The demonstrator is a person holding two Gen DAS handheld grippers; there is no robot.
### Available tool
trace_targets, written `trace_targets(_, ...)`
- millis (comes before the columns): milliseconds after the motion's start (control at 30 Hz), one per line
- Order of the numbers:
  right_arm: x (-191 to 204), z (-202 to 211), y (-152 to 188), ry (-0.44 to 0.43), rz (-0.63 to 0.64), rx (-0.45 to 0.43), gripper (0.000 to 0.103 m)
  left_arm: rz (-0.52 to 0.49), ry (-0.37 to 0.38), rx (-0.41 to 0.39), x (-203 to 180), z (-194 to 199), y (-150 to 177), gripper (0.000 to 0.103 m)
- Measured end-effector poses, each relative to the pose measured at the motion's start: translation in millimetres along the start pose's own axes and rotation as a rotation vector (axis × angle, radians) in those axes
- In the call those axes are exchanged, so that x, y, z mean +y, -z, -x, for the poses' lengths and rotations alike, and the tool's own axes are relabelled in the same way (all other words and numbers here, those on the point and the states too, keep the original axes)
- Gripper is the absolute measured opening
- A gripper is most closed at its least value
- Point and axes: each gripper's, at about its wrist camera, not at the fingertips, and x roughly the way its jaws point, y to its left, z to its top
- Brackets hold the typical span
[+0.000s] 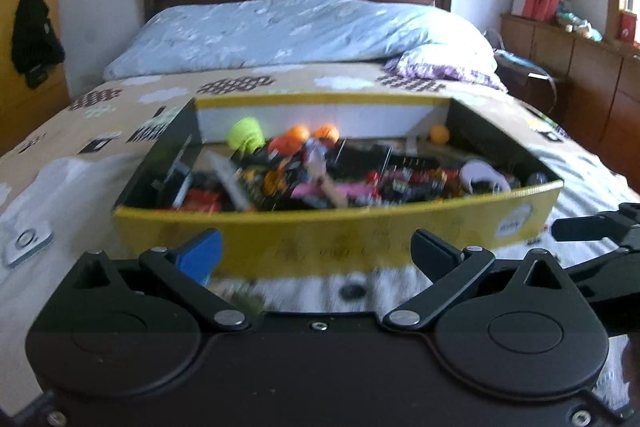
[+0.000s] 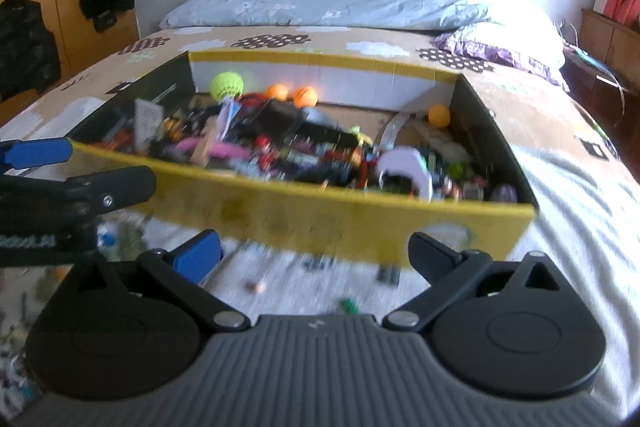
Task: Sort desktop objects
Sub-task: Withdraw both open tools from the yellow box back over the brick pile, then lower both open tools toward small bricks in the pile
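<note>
While both views are smeared, the left gripper point(image 1: 316, 251) and right gripper point(image 2: 316, 253) hang spread wide and empty, just before the yellow box point(image 2: 320, 219) on the bed point(image 2: 580, 227). Judgement: steady first, then single out one loose piece (the white strap-like thing point(image 2: 404, 167) lies near the front wall). Box's long axis runs crosswise, open top upward.

both grippers, left gripper point(image 1: 316, 251) and right gripper point(image 2: 314, 251), hover side by side, jaws spread wide, gripping nothing.
</note>
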Motion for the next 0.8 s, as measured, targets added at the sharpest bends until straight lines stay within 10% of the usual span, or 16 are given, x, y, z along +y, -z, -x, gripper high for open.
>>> trace_targets(800, 36, 102, 93, -0.005, -0.040, 0.056, 0.103, -0.072, 0.021, 0.002, -22, 124, 64, 0.102)
